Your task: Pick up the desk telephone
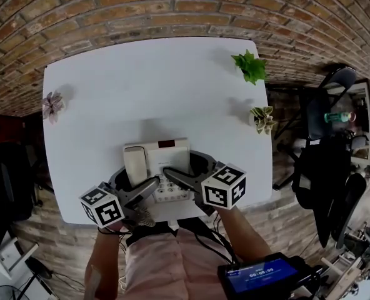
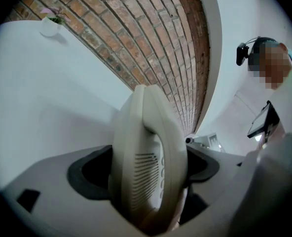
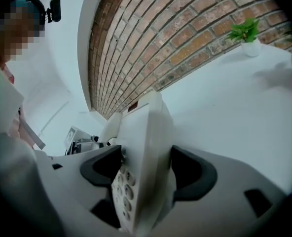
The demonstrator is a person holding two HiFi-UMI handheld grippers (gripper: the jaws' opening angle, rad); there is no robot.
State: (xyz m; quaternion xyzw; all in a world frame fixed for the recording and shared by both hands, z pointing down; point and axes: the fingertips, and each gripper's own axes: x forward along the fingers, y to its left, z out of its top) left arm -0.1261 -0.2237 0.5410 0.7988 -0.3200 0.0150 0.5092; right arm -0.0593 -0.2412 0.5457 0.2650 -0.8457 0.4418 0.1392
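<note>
Though the telephone [image 1: 169, 158] hugs the table's [image 1: 141, 92] near edge, bare tabletop spreads beyond.

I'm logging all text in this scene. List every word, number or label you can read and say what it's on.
Nothing reads with certainty.
Device screen: pale timer-like digits, too blurred to quote.
Desk telephone keypad: key markings too small to read.
Handset: no print visible.
Left cube and right cube: square patterns only, no letters.
</note>
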